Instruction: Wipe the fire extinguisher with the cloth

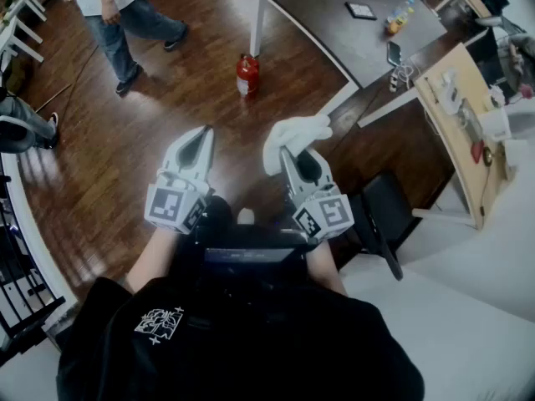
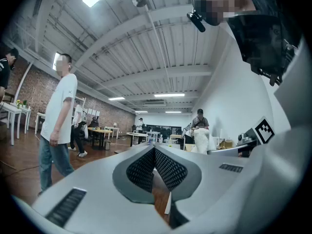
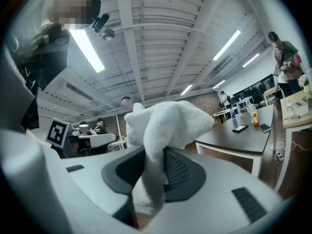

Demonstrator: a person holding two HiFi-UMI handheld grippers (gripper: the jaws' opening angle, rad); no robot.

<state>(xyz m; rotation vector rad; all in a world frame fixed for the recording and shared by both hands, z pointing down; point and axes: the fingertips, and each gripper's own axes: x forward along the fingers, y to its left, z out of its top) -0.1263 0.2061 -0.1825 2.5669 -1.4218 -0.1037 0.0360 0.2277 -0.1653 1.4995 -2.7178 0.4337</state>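
A red fire extinguisher (image 1: pixel 246 75) stands upright on the wooden floor by a table leg, well ahead of both grippers. My right gripper (image 1: pixel 286 150) is shut on a white cloth (image 1: pixel 292 137), which bunches above its jaws; the same cloth (image 3: pixel 163 126) fills the middle of the right gripper view. My left gripper (image 1: pixel 201 134) is held level beside it, jaws shut with nothing between them, and its dark pads (image 2: pixel 165 168) meet at the tips. Neither gripper view shows the extinguisher.
A dark table (image 1: pixel 334 23) with white legs stands at the upper right, carrying a tablet, a phone and bottles. A person in jeans (image 1: pixel 125 19) stands on the floor at the upper left. A wooden desk (image 1: pixel 456 132) is at the right, a black chair (image 1: pixel 380 215) near me.
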